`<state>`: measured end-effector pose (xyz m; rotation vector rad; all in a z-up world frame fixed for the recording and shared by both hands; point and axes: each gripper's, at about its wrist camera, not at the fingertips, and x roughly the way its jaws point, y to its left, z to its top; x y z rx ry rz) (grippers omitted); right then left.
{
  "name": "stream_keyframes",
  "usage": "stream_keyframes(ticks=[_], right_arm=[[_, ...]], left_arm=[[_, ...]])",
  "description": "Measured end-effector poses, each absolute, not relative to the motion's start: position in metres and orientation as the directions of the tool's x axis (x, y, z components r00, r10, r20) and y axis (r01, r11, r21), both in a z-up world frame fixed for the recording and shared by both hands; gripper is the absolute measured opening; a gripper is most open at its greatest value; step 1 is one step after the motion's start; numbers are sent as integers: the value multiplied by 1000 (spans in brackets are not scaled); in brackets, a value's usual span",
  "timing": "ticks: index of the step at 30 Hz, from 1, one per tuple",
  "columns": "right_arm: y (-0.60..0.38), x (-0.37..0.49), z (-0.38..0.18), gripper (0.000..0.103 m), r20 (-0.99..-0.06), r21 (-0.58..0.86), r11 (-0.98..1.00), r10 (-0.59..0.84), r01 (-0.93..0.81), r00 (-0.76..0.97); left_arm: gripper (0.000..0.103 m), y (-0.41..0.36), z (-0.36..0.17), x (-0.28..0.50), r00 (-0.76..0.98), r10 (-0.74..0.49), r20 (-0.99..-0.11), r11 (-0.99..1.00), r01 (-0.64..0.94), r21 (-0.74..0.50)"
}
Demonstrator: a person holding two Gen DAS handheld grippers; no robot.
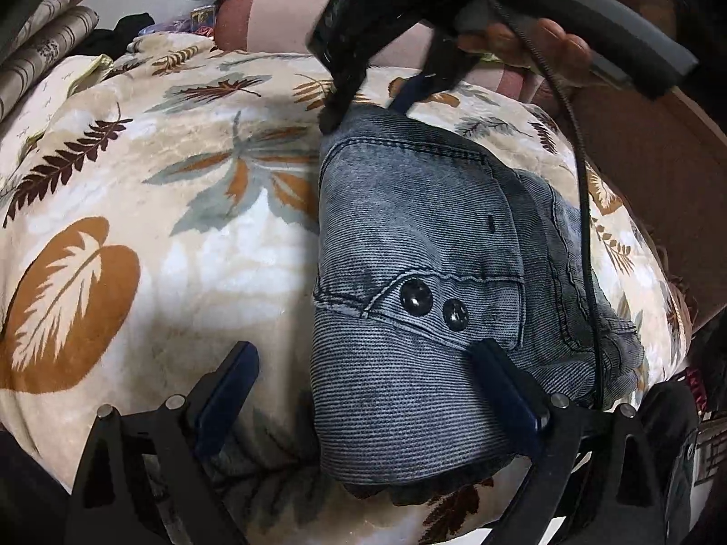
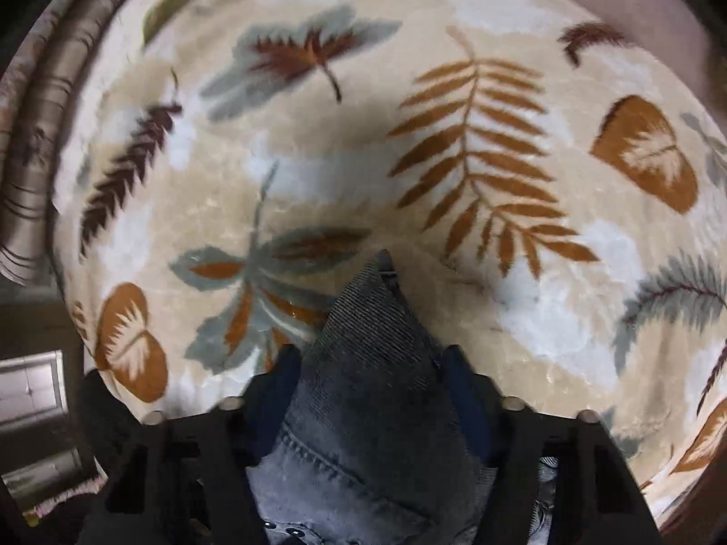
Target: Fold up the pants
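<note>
The grey-blue corduroy pants point(image 1: 418, 299) lie folded in a thick bundle on the leaf-print blanket point(image 1: 136, 209), two dark snap buttons point(image 1: 434, 304) facing up. My left gripper point(image 1: 368, 354) is open, its jaws wide apart over the bundle's near end, one finger point(image 1: 504, 381) resting on the cloth. My right gripper point(image 1: 363, 109) shows at the bundle's far end, held by a hand. In the right wrist view it point(image 2: 370, 363) is shut on a raised corner of the pants point(image 2: 372, 363), pinched between both blue pads.
The blanket point(image 2: 363, 159) covers a bed. Striped curtain folds point(image 1: 41, 45) hang at the left, pink pillows point(image 1: 272, 18) and clutter lie at the back, a wooden bed edge point(image 1: 659, 172) runs at the right. A black cable point(image 1: 586, 227) trails over the pants.
</note>
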<state>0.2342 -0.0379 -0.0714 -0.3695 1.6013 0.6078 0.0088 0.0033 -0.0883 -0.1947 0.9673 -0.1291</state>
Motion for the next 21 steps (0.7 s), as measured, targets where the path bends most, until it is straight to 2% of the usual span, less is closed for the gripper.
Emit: stream_keyframes(ticks=[2, 3, 7, 12, 13, 15, 17, 19, 21], right_arm=[[-32, 231, -71, 25, -989, 148, 786, 100, -600, -112], [-28, 228, -67, 22, -991, 134, 771, 94, -623, -97], [-18, 224, -59, 16, -998, 56, 754, 52, -654, -25], [-3, 221, -55, 15, -999, 1, 744, 30, -668, 32], [-4, 222, -51, 17, -998, -7, 758, 32, -653, 49], [-11, 226, -45, 30, -995, -10, 794, 55, -607, 88], [-21, 227, -36, 76, -985, -29, 829, 70, -559, 156], [-49, 222, -17, 79, -966, 1, 875, 125, -485, 224], [-85, 209, -6, 79, -949, 135, 903, 237, -408, 209]], left_arm=[[97, 3, -88, 9, 566, -198, -800, 975, 27, -222], [97, 2, -88, 9, 568, -197, -799, 975, 26, -221], [97, 1, -87, 7, 574, -192, -796, 976, 27, -216], [97, 1, -88, 7, 574, -193, -796, 976, 27, -217], [98, 1, -88, 7, 574, -192, -796, 976, 27, -216], [98, 1, -88, 7, 576, -189, -795, 976, 26, -214], [98, 1, -88, 6, 579, -189, -793, 976, 24, -215], [98, 1, -89, 5, 584, -185, -791, 977, 21, -213], [99, 1, -89, 5, 586, -183, -790, 977, 19, -212]])
